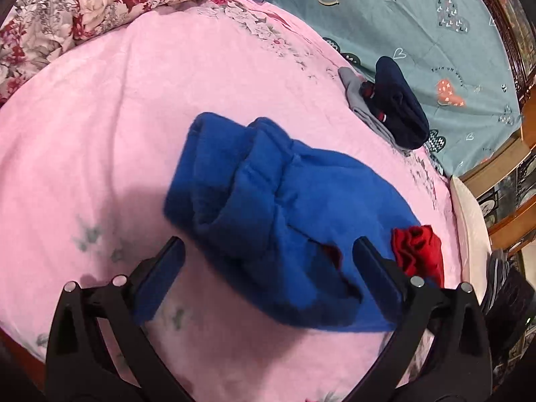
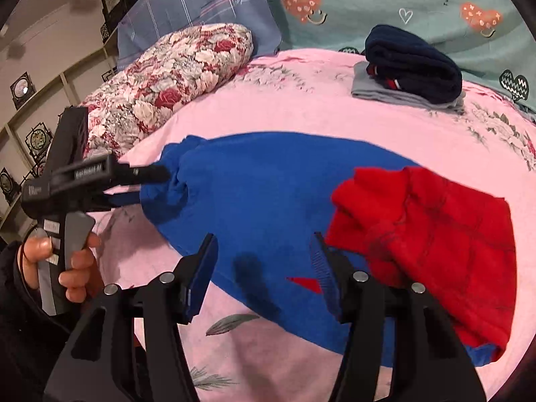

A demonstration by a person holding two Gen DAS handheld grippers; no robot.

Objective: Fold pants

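Observation:
Blue pants [image 1: 301, 201] lie folded in a bundle on the pink bedsheet [image 1: 117, 100], with rolled leg ends at the far left. Red fabric [image 2: 435, 234] with a dark web pattern rests at their right end; I cannot tell if it belongs to the same garment. My left gripper [image 1: 268, 244] is open wide, its fingers astride the near edge of the pants and pinching nothing. From the right wrist view, the left gripper [image 2: 150, 184] reaches the bunched left end of the blue pants [image 2: 268, 194], held by a hand [image 2: 73, 268]. My right gripper [image 2: 264, 241] hovers open over the blue cloth.
A floral quilt roll [image 2: 167, 80] lies at the back left. Folded navy clothes [image 2: 412, 63] on a grey garment [image 2: 385, 95] sit at the back right by a teal heart-print sheet [image 2: 368, 0]. The bed's edge [image 1: 469, 207] and wooden furniture [image 1: 509, 174] are to the right.

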